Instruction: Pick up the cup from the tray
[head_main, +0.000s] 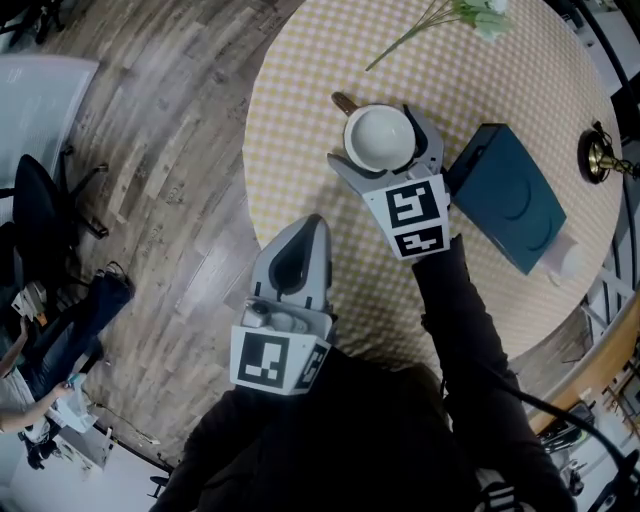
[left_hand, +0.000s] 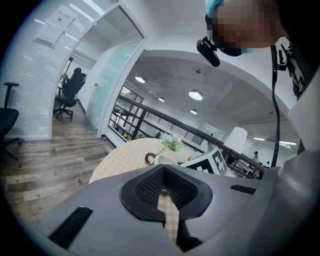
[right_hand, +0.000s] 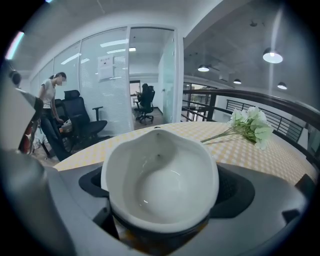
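A white cup (head_main: 379, 137) with a brown handle (head_main: 345, 102) sits between the jaws of my right gripper (head_main: 372, 136) over the round table's yellow checked cloth (head_main: 300, 90). The jaws press on both sides of it. In the right gripper view the empty cup (right_hand: 160, 180) fills the gap of that gripper (right_hand: 162, 202). I cannot tell whether it rests on the cloth or hangs above it. No tray shows. My left gripper (head_main: 300, 250) hovers at the table's near edge, shut and empty. In its own view the left gripper (left_hand: 165, 197) shows only a thin slit.
A dark teal book (head_main: 510, 195) lies right of the cup. A flower sprig (head_main: 470, 15) lies at the far side, a brass object (head_main: 597, 155) at the right edge. Wooden floor and office chairs (head_main: 40, 210) lie to the left. A person (right_hand: 50, 115) stands by the glass wall.
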